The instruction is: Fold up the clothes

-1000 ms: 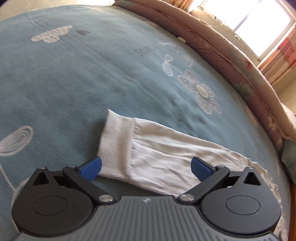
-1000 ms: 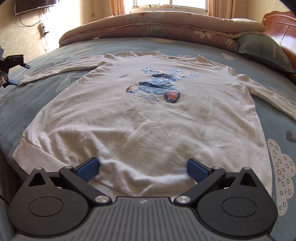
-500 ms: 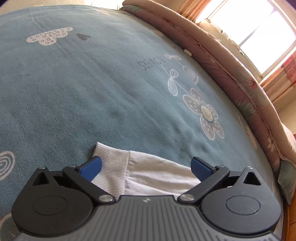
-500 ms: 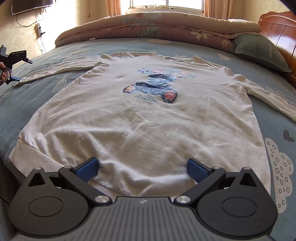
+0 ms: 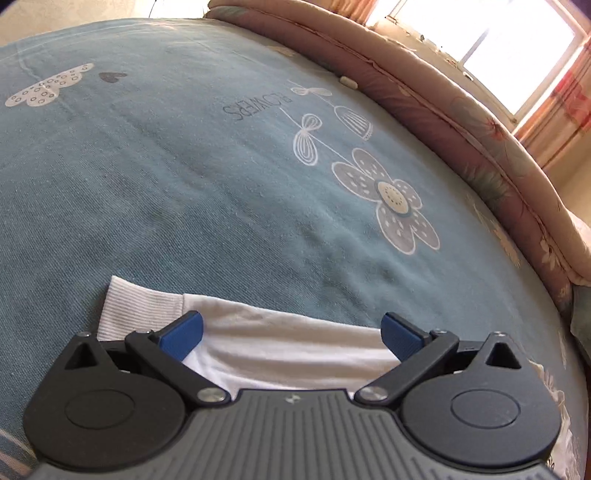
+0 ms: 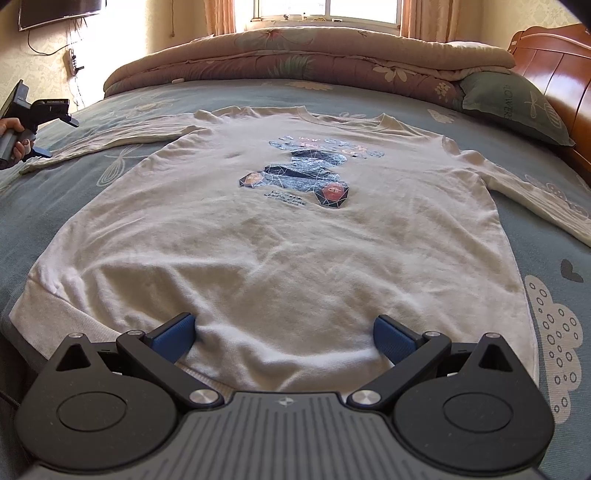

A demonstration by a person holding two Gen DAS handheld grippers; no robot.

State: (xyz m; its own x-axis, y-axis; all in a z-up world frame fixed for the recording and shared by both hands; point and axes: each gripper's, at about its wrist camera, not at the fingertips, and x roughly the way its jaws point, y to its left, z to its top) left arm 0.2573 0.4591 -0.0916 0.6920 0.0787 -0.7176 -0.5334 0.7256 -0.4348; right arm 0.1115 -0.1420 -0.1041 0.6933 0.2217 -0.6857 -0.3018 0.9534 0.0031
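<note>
A cream long-sleeved sweatshirt [image 6: 280, 243] with a dark printed figure on the chest lies flat and face up on the blue bedsheet [image 6: 554, 266], sleeves spread out. My right gripper [image 6: 283, 338] is open low over the hem, blue pads [image 6: 173, 338] apart on the cloth. In the left wrist view the sleeve [image 5: 280, 343] with its ribbed cuff [image 5: 136, 314] lies on the sheet [image 5: 184, 166]. My left gripper [image 5: 291, 334] is open astride the sleeve just past the cuff. From the right wrist view a hand holds the left gripper [image 6: 33, 122] at the sleeve's end.
A rolled floral quilt [image 6: 303, 62] runs along the far side of the bed under a bright window [image 6: 325, 7]. A green pillow [image 6: 517, 103] and a wooden headboard [image 6: 554, 66] stand at the right. A wall television [image 6: 55, 11] hangs at the upper left.
My left gripper has come down and forward onto the sleeve, so the cuff now sits at its left pad. The right gripper has stayed over the hem, shifting only slightly.
</note>
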